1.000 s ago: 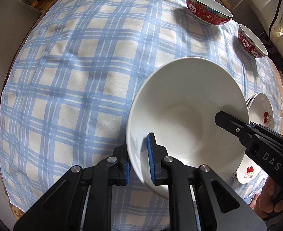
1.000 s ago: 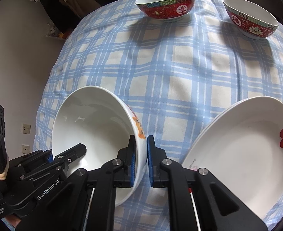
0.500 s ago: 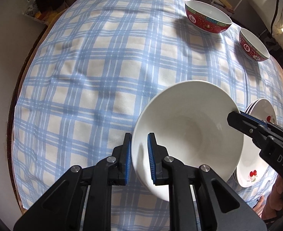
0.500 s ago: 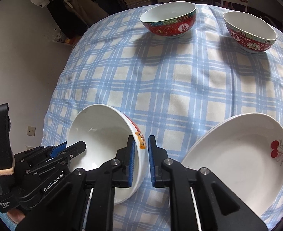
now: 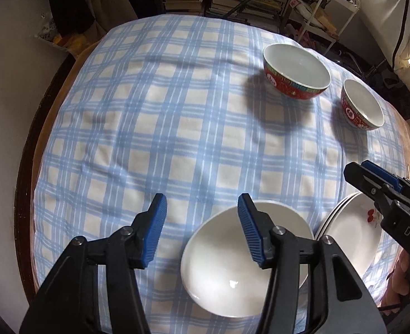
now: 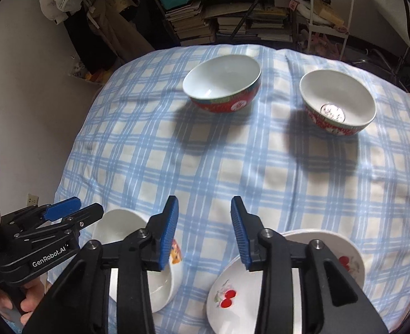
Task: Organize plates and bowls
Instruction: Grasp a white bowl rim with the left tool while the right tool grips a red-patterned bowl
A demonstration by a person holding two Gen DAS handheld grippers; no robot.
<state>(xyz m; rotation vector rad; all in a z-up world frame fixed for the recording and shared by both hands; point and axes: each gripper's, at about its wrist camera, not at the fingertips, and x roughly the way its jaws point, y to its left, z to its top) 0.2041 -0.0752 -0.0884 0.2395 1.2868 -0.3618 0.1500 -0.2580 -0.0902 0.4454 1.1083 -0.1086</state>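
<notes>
With the large white ceramic bowl [image 5: 232, 264] set beside the stacked cherry-print plates [image 6: 344, 253], both grippers' jaws, just opened wide and empty, should lift straight clear.

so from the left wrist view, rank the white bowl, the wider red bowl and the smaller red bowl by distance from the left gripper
1. white bowl: right under the open left gripper, near edge.
2. wider red bowl: far side, right of centre.
3. smaller red bowl: far right, slightly farther; a close call with the second.
</notes>
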